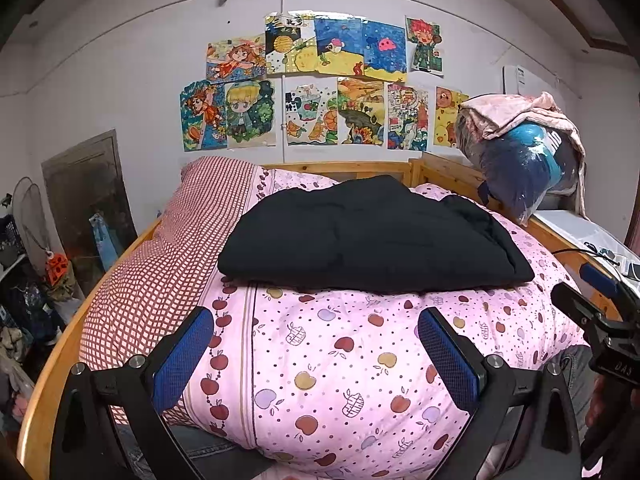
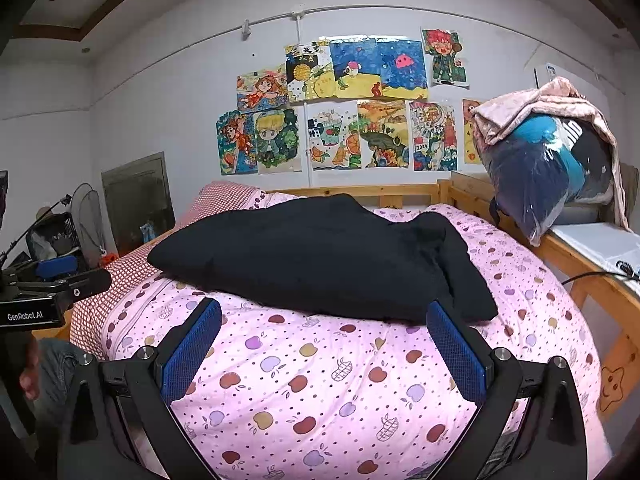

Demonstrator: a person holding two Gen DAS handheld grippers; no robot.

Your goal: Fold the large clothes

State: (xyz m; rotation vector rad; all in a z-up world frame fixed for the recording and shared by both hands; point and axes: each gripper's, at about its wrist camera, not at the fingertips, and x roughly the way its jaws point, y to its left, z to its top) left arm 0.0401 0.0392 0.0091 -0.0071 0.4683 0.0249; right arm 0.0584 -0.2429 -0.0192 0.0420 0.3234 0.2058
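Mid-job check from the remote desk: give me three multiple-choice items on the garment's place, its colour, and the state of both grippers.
1. The garment lies:
A. on the pink quilt
B. on the floor
C. over the headboard

2. Its colour:
A. red
B. black
C. white

3. The left gripper and right gripper are:
A. both shut on cloth
B. one open, one shut
C. both open, empty

Answers: 1 A, it rests on the apple-print quilt; 2 B, the cloth is plain black; 3 C, each pair of blue pads stands wide apart with only quilt showing between.
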